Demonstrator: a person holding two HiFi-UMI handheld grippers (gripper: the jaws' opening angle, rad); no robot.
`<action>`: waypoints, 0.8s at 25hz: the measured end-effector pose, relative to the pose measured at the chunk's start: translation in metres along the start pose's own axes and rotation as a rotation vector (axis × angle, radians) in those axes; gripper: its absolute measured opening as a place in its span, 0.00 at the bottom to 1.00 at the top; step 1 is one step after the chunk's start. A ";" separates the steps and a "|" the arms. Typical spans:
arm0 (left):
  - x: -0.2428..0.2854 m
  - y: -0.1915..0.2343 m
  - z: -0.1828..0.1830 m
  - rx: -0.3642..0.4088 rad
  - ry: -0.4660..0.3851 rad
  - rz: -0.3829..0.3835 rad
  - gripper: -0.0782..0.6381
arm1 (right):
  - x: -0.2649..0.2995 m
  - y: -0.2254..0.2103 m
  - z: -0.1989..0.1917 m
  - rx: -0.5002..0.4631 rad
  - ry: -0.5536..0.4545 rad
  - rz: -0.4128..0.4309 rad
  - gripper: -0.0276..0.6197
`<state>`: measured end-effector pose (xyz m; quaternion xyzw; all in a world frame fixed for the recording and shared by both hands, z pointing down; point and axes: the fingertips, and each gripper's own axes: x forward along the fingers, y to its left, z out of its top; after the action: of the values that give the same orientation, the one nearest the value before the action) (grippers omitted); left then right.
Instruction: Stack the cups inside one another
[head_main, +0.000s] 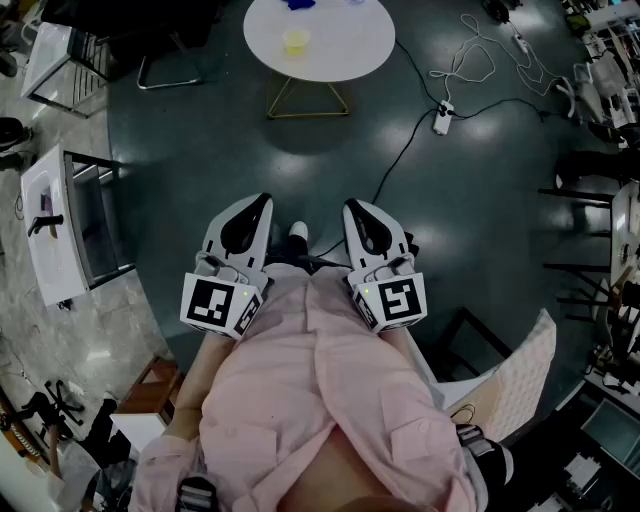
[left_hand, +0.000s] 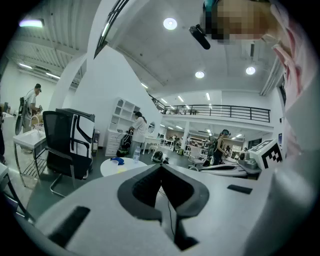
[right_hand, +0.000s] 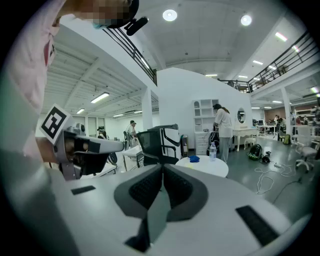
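Closest to us is our own pink shirt (head_main: 320, 400); just past it we hold the left gripper (head_main: 262, 202) and the right gripper (head_main: 354, 208) side by side, pointing at the floor ahead; each one's jaws are pressed together with nothing between them.

The task's thing is far off; a yellow cup (head_main: 296, 41) sits on the round white table (head_main: 365, 55), well apart from both grippers; a blue thing (head_main: 298, 4) lies at the table's far edge, and we cannot tell if it is a cup; a clear bottle (right_hand: 213, 150) stands near it.

What could go wrong, we think:
- a black cable (head_main: 400, 160) runs over the dark floor between us and the table, up to a white plug box (head_main: 442, 120); we could trip on it as we walk over;
- if we reach the cup with the jaws closed, they would only push it; it looks light, so it could tip or slide off the table;
- if we pinch too hard, a thin cup could bend or pop out;
- the bottle stands close to the blue thing, so a wide swing could knock it down.

We can read no words or brand names; the only print is the black-and-white square pattern on the left marker cube (head_main: 220, 305) and the right marker cube (head_main: 392, 300).
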<state>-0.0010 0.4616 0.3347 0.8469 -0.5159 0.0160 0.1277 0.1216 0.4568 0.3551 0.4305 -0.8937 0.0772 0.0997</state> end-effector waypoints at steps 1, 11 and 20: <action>-0.001 -0.001 0.000 0.003 -0.001 -0.001 0.12 | -0.001 0.001 0.000 -0.001 -0.001 0.000 0.09; -0.008 -0.006 0.000 0.012 -0.006 -0.007 0.12 | -0.008 0.007 -0.002 -0.008 -0.008 -0.003 0.09; -0.006 -0.021 0.002 0.011 -0.005 -0.060 0.12 | -0.013 0.007 0.003 -0.005 -0.008 0.004 0.09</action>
<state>0.0148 0.4752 0.3272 0.8627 -0.4905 0.0130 0.1223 0.1235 0.4707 0.3490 0.4290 -0.8951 0.0734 0.0970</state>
